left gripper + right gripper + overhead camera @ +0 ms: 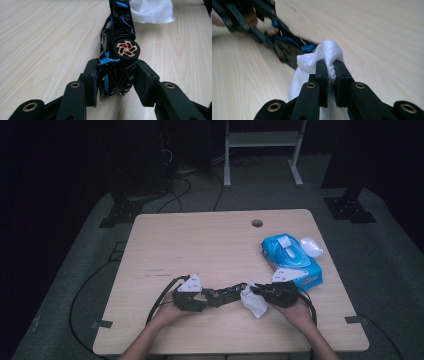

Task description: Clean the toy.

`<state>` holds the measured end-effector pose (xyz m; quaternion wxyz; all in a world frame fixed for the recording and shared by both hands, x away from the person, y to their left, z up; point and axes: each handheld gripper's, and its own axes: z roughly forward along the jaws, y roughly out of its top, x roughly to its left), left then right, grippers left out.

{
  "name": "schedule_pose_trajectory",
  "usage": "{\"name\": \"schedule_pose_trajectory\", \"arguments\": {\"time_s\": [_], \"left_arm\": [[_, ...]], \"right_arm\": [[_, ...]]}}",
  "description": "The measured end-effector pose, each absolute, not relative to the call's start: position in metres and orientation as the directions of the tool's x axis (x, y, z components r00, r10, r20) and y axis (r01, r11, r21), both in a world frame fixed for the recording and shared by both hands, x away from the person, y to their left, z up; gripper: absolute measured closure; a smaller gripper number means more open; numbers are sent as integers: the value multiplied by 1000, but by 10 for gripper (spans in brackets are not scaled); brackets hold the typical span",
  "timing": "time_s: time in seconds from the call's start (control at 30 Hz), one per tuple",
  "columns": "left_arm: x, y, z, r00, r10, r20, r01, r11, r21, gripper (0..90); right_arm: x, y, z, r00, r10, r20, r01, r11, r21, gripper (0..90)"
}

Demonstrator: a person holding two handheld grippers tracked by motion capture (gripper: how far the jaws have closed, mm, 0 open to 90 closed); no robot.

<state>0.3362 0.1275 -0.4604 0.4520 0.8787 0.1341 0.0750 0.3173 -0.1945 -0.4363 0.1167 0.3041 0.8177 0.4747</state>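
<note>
Left hand-held gripper [117, 82] clamps the toy car [120, 42], right hand-held gripper [331, 72] pinches a white wipe [324, 53]; wipes pack [292, 260] lies shut nearby.

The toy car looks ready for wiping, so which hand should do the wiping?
Right, most likely. The right gripper is shut on the white wipe, right beside the toy car. The left gripper is busy clamping the car's end, holding it steady.

Bare table [200, 245] ahead lies free; the wipes pack [291, 260] crowds the right gripper [255, 290].
</note>
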Motion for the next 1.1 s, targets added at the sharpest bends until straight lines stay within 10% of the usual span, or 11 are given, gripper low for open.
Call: {"name": "schedule_pose_trajectory", "arguments": {"time_s": [0.3,0.53,1.1], "left_arm": [[335,127,-461,954,300,12,164,-554,816,580],[335,126,-460,955,296,15,159,-552,819,577],[337,117,-462,953,303,-5,182,-557,810,553]], "right_arm": [[321,-158,-398,-762,648,14,272,300,914,837],[318,-138,-419,-778,616,-123,240,473,848,831],[313,-128,-436,-823,567,-27,261,421,869,741]]}}
